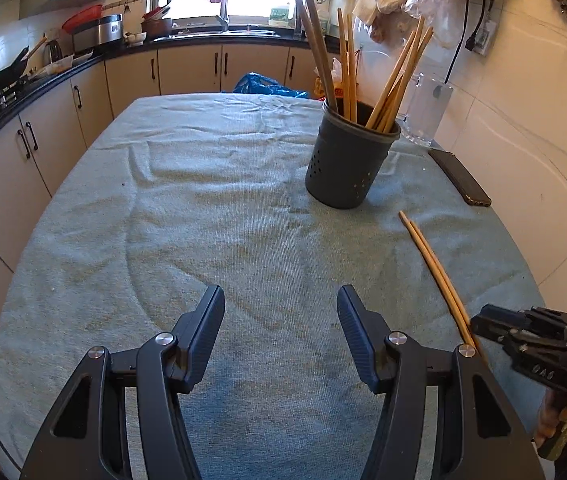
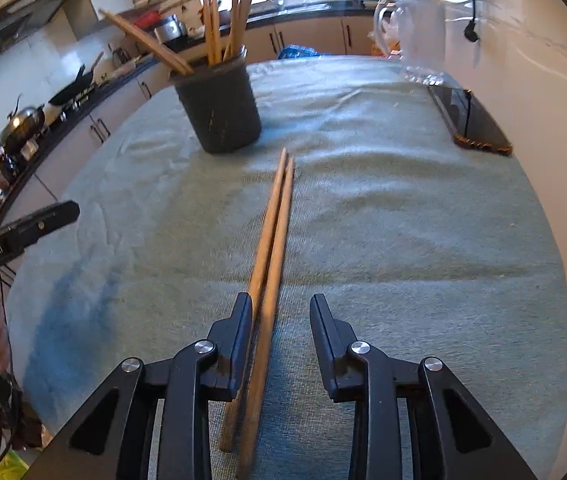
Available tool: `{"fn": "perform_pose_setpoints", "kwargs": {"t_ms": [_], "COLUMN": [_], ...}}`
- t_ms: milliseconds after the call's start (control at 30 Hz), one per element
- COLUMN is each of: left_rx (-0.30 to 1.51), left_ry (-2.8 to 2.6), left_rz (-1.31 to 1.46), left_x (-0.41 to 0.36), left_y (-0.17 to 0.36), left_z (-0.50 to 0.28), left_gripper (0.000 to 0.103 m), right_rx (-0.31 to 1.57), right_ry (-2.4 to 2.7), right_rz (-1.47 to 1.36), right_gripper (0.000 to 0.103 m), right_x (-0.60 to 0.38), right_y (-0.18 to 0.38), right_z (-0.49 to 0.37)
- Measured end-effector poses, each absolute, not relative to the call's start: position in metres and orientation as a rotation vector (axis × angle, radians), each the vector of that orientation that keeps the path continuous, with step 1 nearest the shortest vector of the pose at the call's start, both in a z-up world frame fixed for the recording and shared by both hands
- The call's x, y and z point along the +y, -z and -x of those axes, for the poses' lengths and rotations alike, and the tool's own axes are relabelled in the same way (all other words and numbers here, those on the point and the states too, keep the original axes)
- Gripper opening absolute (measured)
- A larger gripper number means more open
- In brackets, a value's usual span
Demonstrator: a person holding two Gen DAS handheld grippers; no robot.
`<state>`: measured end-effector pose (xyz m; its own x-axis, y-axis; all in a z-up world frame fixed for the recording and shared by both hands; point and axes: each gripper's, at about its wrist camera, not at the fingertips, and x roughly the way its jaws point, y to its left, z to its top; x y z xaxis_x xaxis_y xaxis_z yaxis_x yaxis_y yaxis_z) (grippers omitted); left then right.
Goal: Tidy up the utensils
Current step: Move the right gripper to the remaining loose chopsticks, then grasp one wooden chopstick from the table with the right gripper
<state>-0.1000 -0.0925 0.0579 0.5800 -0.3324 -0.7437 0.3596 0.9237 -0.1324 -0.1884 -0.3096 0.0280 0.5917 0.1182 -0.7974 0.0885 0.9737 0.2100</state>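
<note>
A dark perforated utensil holder [image 1: 349, 158] stands on the green towel, holding several wooden chopsticks; it also shows in the right wrist view [image 2: 221, 114]. Two wooden chopsticks [image 2: 271, 248] lie side by side on the towel, pointing toward the holder; they also show in the left wrist view [image 1: 435, 270]. My right gripper [image 2: 281, 312] is open with the chopsticks lying between its fingers, close to the left finger [image 2: 241, 332]. In the left wrist view it [image 1: 523, 336] sits at the chopsticks' near end. My left gripper [image 1: 280, 300] is open and empty above the towel.
A black phone [image 1: 459, 176] lies on the towel near the right wall, also in the right wrist view [image 2: 473, 120]. A clear plastic jug [image 1: 423, 114] stands behind the holder. Kitchen counters and cabinets [image 1: 43, 120] run along the left and far sides.
</note>
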Motion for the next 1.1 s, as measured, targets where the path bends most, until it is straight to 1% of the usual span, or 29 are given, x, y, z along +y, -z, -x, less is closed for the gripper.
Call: {"fn": "perform_pose_setpoints", "kwargs": {"t_ms": [100,200,233,333,433,500,533,667,967,1000,1033,1100], "left_rx": [0.868,0.872,0.874,0.879,0.888,0.896,0.902,0.937,1.016,0.996,0.99,1.0], "left_ry": [0.408,0.413,0.415,0.418,0.425,0.433,0.44,0.494,0.527,0.514,0.509,0.502], "left_rz": [-0.036,-0.047,-0.043,-0.022,-0.006,-0.01,-0.017,-0.056,-0.262,-0.277,-0.287,-0.293], "left_x": [-0.094,-0.095,-0.095,-0.093,-0.092,-0.096,-0.099,-0.121,-0.192,-0.195,-0.196,-0.195], "left_y": [-0.055,-0.053,-0.052,-0.051,-0.049,-0.048,-0.047,-0.041,-0.012,-0.012,-0.012,-0.013], "left_z": [0.101,0.102,0.102,0.102,0.104,0.106,0.107,0.112,0.103,0.103,0.103,0.102], "left_gripper": [0.057,0.057,0.057,0.057,0.057,0.057,0.057,0.057,0.057,0.051,0.028,0.007], "right_rx": [0.947,0.971,0.969,0.973,0.967,0.966,0.965,0.952,0.952,0.952,0.952,0.952], "right_ry": [0.003,0.047,0.068,0.08,0.039,-0.016,-0.019,0.027,0.123,0.122,0.121,0.119], "right_rz": [-0.215,-0.201,-0.184,-0.149,-0.183,-0.24,-0.246,-0.288,-0.294,-0.292,-0.29,-0.289], "right_gripper": [0.032,0.025,0.021,0.02,0.02,0.016,0.011,0.008,0.009,0.009,0.009,0.009], "right_x": [-0.306,-0.306,-0.304,-0.289,-0.272,-0.266,-0.263,-0.279,-0.319,-0.32,-0.32,-0.321], "right_y": [-0.025,-0.024,-0.024,-0.025,-0.025,-0.025,-0.025,-0.023,-0.026,-0.026,-0.027,-0.026], "right_z": [0.185,0.18,0.179,0.177,0.178,0.178,0.178,0.182,0.209,0.21,0.211,0.21]}}
